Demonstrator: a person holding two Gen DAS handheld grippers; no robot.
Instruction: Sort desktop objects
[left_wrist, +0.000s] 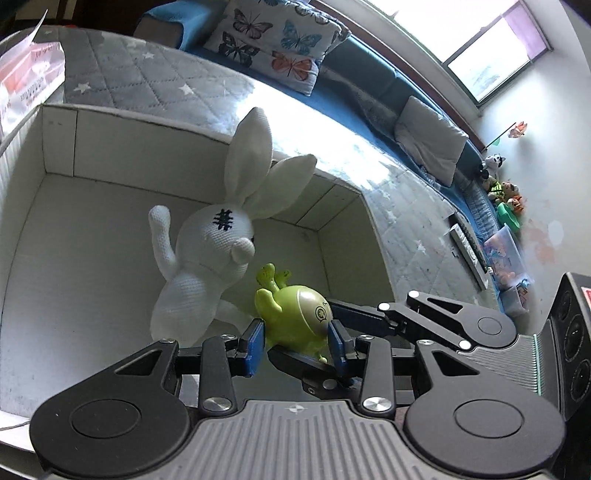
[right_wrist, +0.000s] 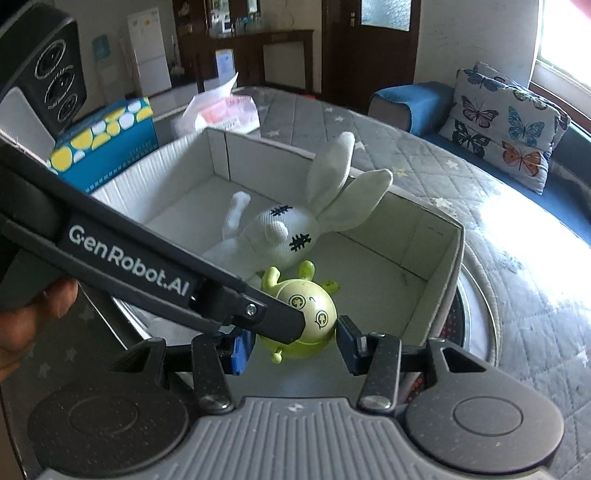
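A green turtle toy (left_wrist: 295, 317) hangs over the near edge of a white cardboard box (left_wrist: 55, 140). My left gripper (left_wrist: 297, 343) is shut on the turtle toy, its blue pads (left_wrist: 255, 345) pressed on both sides. A white knitted rabbit (left_wrist: 207, 258) lies inside the box, just behind the toy. In the right wrist view the turtle toy (right_wrist: 306, 314) sits between my right gripper's (right_wrist: 295, 350) fingers, which stand apart and open. The left gripper's finger (right_wrist: 258, 314) crosses in front and touches the toy. The rabbit (right_wrist: 273, 236) and the box (right_wrist: 439, 291) lie beyond.
The box rests on a grey quilted cover with stars (right_wrist: 480, 192). A blue dotted tissue box (right_wrist: 107, 140) and a pink-white bag (right_wrist: 225, 110) stand behind it. A butterfly cushion (right_wrist: 506, 125) lies on the blue sofa. Toys (left_wrist: 506, 192) line the far wall.
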